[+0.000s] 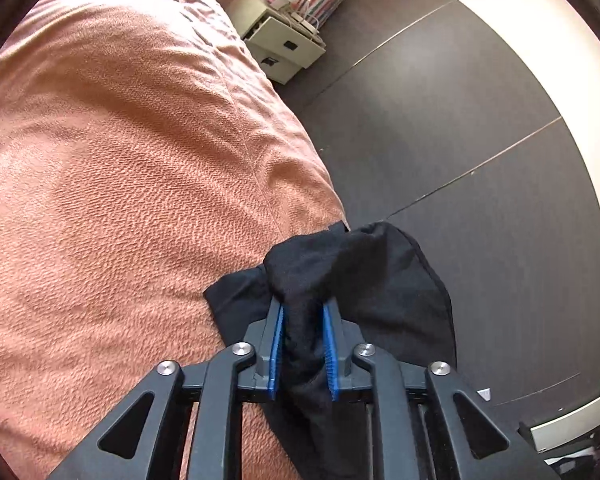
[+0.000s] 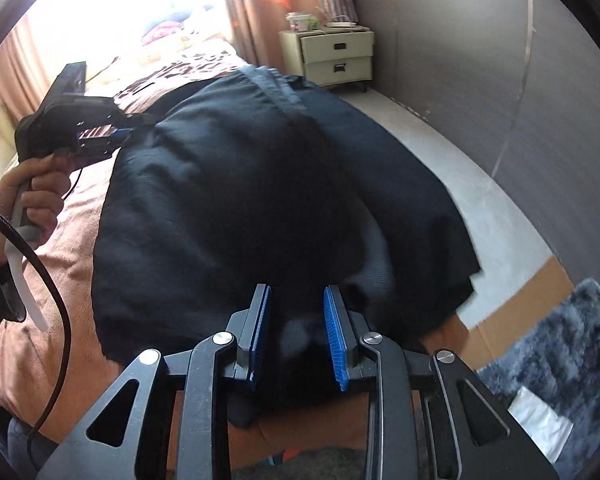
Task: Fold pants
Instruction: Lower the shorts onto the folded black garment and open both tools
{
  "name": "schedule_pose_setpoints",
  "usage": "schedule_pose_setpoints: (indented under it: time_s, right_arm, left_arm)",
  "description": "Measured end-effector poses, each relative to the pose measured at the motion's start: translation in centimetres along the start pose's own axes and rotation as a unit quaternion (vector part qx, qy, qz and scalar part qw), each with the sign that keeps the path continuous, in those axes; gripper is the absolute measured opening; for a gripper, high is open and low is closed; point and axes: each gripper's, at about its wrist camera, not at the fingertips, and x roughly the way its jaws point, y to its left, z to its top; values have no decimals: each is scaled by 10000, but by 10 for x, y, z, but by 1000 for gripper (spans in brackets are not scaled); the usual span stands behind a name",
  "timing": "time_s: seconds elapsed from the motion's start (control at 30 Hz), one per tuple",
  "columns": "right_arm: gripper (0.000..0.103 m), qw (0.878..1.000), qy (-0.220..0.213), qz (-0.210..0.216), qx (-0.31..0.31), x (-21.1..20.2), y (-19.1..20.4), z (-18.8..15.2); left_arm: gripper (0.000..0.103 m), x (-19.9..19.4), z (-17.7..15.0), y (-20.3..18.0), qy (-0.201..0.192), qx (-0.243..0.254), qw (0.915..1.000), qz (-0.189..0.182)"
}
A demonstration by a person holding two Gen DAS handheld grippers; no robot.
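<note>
both grippers clamp black pants (spread on bed)

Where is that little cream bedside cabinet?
In the right wrist view the cream cabinet stands top centre-right, beside the curtain, beyond the black pants.

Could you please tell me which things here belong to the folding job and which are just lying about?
Job: pants; left claw, shut on them; right claw, also gripping them; bed.
Lying about: nightstand; rug; cardboard.
</note>
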Motion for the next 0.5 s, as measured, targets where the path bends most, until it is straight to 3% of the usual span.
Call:
schedule_pose_setpoints:
  time_s: [0.2,0.4,0.43,0.47,0.5]
  right_arm:
    - [25,9997,-86,-117,195,-45,-1,-6]
    - [25,9995,-152,-116,249,-68,10,-13]
    - [31,9994,-162,-136,256,-67,16,-12]
    - [46,9993,-198,-175,273,-70,21,-12]
    - [53,9990,-263,-214,292,-77,23,-13]
  left_arm:
    - [40,-25,-7,-7,34,268,9995,185]
    - [43,-61,-15,-20,55,505,9979,394]
    - [43,-68,-17,-22,49,546,9976,412]
    - [43,-74,-19,-24,43,592,9973,436]
    - [46,-81,-21,-26,42,642,9969,442]
